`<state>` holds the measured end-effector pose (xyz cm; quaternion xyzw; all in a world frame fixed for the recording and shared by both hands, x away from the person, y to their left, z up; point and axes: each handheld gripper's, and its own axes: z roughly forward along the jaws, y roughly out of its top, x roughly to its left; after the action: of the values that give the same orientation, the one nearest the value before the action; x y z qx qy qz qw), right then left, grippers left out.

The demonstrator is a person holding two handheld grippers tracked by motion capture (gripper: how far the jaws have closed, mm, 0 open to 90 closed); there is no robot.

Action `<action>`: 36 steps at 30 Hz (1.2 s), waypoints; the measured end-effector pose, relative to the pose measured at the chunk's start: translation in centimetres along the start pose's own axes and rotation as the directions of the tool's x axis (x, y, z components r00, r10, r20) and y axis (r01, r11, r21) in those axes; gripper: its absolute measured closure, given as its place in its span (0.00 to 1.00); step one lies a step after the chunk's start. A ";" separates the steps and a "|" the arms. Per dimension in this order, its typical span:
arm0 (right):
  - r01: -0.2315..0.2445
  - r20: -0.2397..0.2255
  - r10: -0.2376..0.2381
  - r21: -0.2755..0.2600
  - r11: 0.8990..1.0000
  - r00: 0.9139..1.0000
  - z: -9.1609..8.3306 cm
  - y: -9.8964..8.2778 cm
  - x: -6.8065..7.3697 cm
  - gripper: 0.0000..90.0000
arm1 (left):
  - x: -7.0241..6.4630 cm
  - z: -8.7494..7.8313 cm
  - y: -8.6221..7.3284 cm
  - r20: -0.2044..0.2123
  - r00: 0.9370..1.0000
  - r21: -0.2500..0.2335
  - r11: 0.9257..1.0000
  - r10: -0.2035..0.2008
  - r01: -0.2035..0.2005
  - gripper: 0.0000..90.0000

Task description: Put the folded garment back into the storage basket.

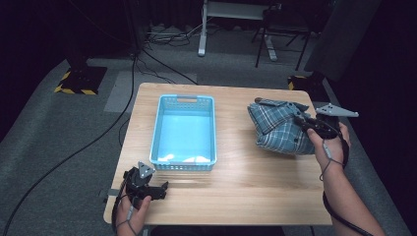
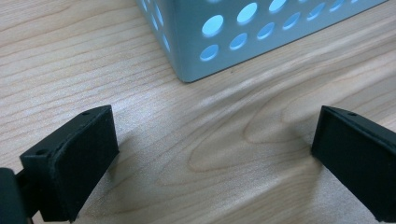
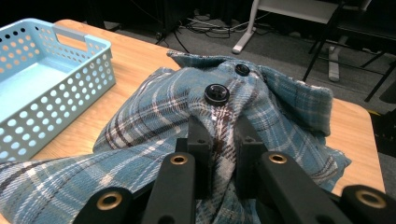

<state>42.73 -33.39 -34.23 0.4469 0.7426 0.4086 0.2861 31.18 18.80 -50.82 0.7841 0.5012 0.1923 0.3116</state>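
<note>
Plaid shirt (image 1: 280,129), blue-and-white, lies bunched on the right half of the wooden bench (image 1: 236,187), well apart from the light blue perforated basket (image 1: 184,129) at centre-left. Right tool (image 3: 219,133), held by the person's right hand (image 1: 330,145), has its jaws pinched almost together on a fold of the cloth just below two dark buttons (image 3: 216,93). Left tool (image 2: 210,154), in the left hand (image 1: 133,209), rests near the basket's front-left corner with jaws spread wide, holding nothing, over bare wood.
</note>
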 end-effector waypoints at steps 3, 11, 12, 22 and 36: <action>0.004 0.000 -0.004 -0.004 1.000 1.000 -0.1 0.6 0.1 0.90 | 0.0 0.0 0.0 0.000 1.000 0.000 1.000 0.000 0.000 0.00; 0.011 -0.003 -0.011 -0.018 1.000 1.000 -0.3 2.0 0.5 0.90 | 0.0 0.0 0.0 0.000 1.000 0.000 1.000 0.000 0.000 0.00; 0.014 -0.004 -0.014 -0.020 1.000 1.000 -0.3 2.1 0.5 0.90 | 0.0 0.0 0.0 0.000 1.000 0.000 1.000 0.000 0.000 0.00; 0.028 -0.015 -0.028 -0.026 0.999 0.999 -0.1 3.4 1.1 0.90 | 0.0 0.0 0.0 0.000 1.000 -0.001 1.000 0.000 0.000 0.00; 0.048 -0.036 -0.050 -0.044 0.998 0.998 0.3 5.1 2.2 0.90 | 0.0 0.0 0.0 -0.002 1.000 -0.001 1.000 -0.003 0.003 0.00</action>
<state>44.17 -29.93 -30.08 0.4146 0.7496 0.4256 0.2918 31.20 18.77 -50.83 0.7830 0.5027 0.1929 0.3115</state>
